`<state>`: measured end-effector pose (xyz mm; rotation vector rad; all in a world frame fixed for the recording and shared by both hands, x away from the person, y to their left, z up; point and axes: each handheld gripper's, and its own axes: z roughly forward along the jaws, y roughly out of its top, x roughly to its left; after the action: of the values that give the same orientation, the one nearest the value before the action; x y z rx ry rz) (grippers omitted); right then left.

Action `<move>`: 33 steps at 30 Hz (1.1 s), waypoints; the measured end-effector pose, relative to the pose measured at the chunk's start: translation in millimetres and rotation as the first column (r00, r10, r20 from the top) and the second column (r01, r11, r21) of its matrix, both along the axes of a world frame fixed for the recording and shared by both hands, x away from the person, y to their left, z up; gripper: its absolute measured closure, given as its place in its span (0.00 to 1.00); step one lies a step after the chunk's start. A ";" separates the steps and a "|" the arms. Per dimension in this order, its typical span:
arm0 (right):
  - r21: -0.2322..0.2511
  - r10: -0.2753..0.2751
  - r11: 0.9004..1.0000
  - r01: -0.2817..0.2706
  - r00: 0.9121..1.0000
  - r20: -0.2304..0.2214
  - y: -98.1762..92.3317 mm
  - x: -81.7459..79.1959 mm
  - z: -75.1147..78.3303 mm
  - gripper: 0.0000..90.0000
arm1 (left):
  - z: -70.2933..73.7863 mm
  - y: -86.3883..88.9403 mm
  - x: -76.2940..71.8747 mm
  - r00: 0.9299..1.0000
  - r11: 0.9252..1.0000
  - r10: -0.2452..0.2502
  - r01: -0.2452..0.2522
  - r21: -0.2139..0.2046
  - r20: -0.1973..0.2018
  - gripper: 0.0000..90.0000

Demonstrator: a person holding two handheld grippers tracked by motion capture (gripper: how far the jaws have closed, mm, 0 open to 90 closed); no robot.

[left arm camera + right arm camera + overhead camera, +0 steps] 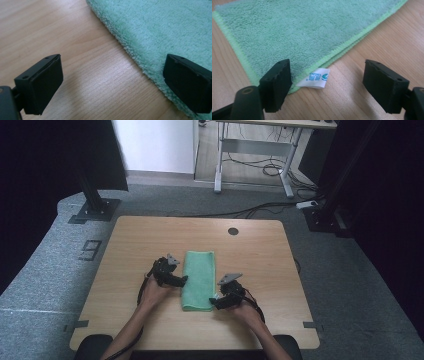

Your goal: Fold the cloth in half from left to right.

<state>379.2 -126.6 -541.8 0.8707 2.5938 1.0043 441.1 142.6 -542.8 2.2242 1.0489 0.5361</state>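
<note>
A: Item one, nearest the lens — the person's forearms, coming in from the near edge of the table (150, 235), each hand on a tool.

B: Left gripper (176, 281)?

A: Jaws wide apart, nothing between the pads. It sits at the left long edge of the towel (198, 279); in the left gripper view one jaw stands over bare wood, the other over the towel's (160, 27) fluffy edge.

B: Right gripper (216, 301)?

A: Also parted, gripping nothing. It sits at the towel's near right corner. In the right gripper view one jaw is over the hemmed edge of the towel (294, 30), the other over wood, and a white label (315, 78) with blue print juts from the hem between them — whether the pads touch the cloth is hard to judge.

B: The towel itself?

A: Green, folded to a long strip, lying flat near the table's middle, lengthwise away from the person.

B: Surface?

A: Light wood grain, rounded corners, a dark round cable port (233, 231) near the far edge.

B: Room?

A: Grey carpet with a marked figure (89, 250), black stand bases (95, 210) at the far corners, a white-legged desk (255, 150) beyond, cables (265, 210) trailing on the floor.
</note>
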 end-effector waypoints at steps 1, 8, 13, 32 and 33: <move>0.000 0.002 1.000 -0.002 1.000 0.006 0.5 -0.6 1.2 0.26 | 1.9 0.2 -0.8 1.000 1.000 -0.006 0.006 -0.002 0.006 0.03; 0.042 0.002 0.999 -0.003 1.000 0.028 -8.5 -1.3 13.8 0.22 | 22.7 1.5 -16.0 0.998 0.997 -0.063 0.064 -0.051 0.022 0.03; 0.054 -0.005 0.999 0.003 1.000 0.026 -24.0 -2.9 21.8 0.18 | 36.7 9.5 -32.7 0.994 0.992 -0.106 0.108 -0.073 0.027 0.01; 0.057 -0.163 0.986 0.159 0.984 0.067 -88.5 -14.8 19.1 0.00 | 14.7 60.0 -84.2 0.996 0.997 -0.081 0.080 -0.014 -0.046 0.00; 0.054 -0.168 0.985 0.165 0.984 0.065 -90.9 -15.2 17.0 0.00 | 12.9 61.9 -85.6 0.995 0.997 -0.082 0.082 -0.007 -0.052 0.00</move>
<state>364.0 -217.4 -524.8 1.0261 2.4029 1.0341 355.6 204.5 -530.0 2.2771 0.9792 0.4424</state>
